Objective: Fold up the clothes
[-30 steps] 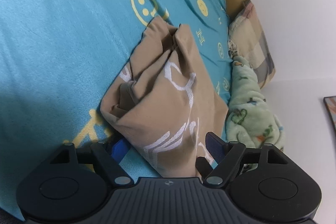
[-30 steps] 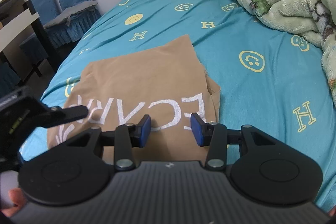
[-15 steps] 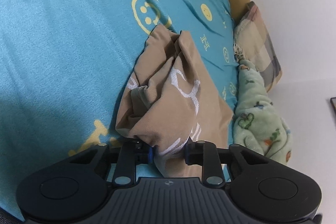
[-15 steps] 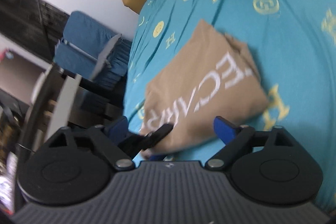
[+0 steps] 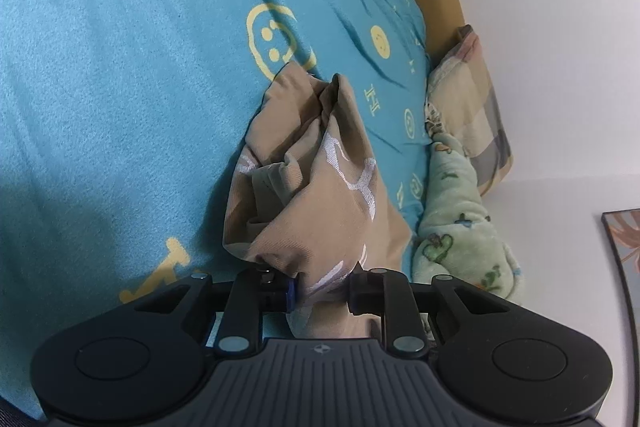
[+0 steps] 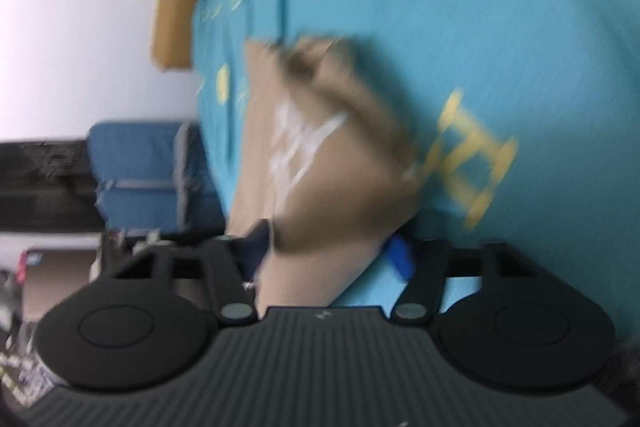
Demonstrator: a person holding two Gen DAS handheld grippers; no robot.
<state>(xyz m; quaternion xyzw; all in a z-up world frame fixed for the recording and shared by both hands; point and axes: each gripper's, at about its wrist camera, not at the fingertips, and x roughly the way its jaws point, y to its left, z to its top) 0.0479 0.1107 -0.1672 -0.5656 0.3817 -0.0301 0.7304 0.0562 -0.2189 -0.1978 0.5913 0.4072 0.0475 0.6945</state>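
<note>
Both grippers (image 5: 320, 291) (image 6: 334, 253) closing on tan garment's (image 5: 320, 187) near edge

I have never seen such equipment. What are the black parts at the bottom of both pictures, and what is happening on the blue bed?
The black parts are hand-held tongs; a person carries one in each hand, and each has its own camera looking along the fingers. One picture comes from the left tongs, the other from the right tongs. On the blue bedsheet lies a folded tan garment with white letters. The left tongs are pinching its near edge and closing further. The right tongs are closing with the garment between them; that picture is blurred.
</note>
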